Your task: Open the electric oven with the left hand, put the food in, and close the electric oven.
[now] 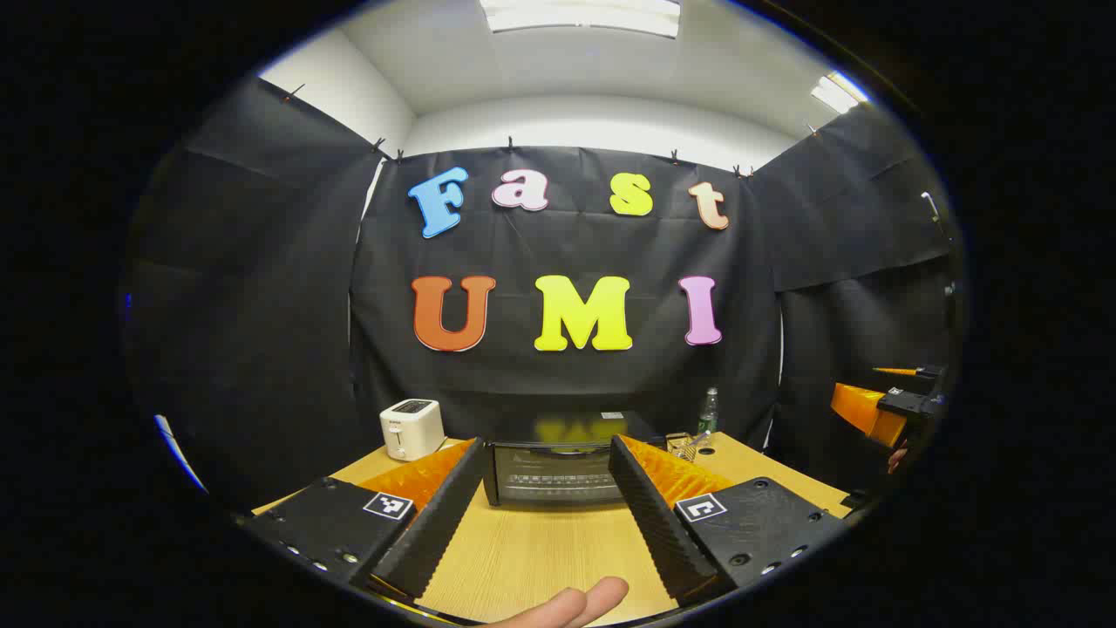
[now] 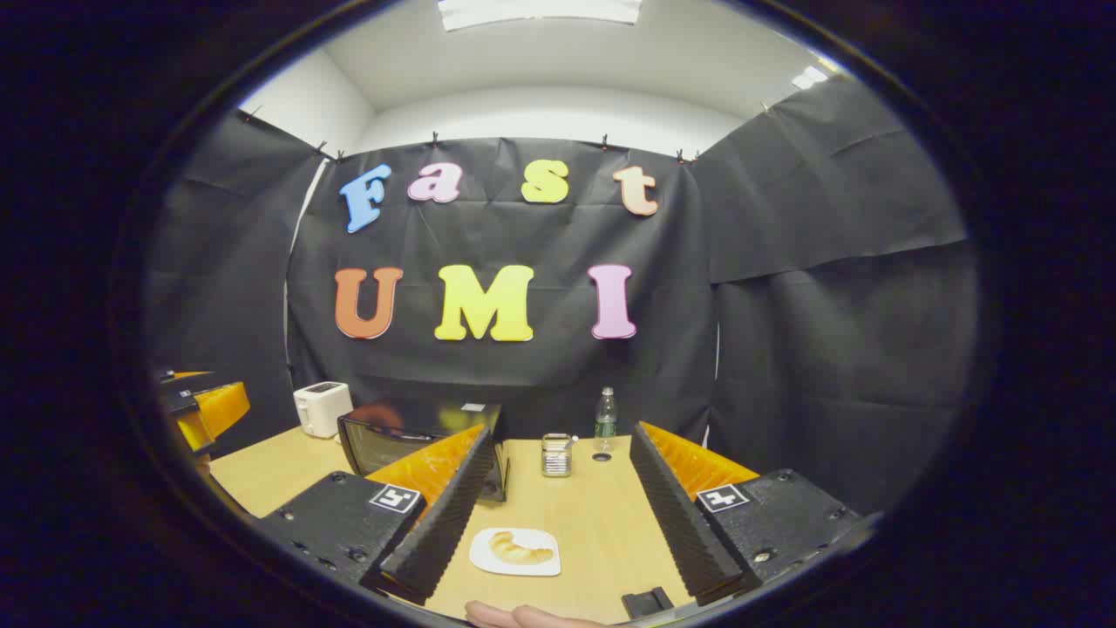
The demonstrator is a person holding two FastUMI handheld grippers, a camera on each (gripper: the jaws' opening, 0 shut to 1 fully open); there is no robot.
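Closest in, both tools hang over the wooden worktop [image 1: 540, 549] with nothing in them: the left hand-held gripper [image 1: 545, 510] is spread wide and released, squared up to the electric oven [image 1: 554, 467], and the right hand-held gripper [image 2: 567, 515] is equally spread, hovering over a small white plate [image 2: 516, 552] carrying the food, a croissant [image 2: 520, 549]. A little beyond the plate stands a small jar [image 2: 556, 454], with a water bottle [image 2: 605, 417] behind it. The oven sits mid-worktop against the back cloth, its door shut, and a white toaster [image 1: 411, 427] stands beside it. I'd say the task has hardly started; opening comes first. The left tool needs to go forward, close on the door's handle and pull it down before the croissant is lifted.
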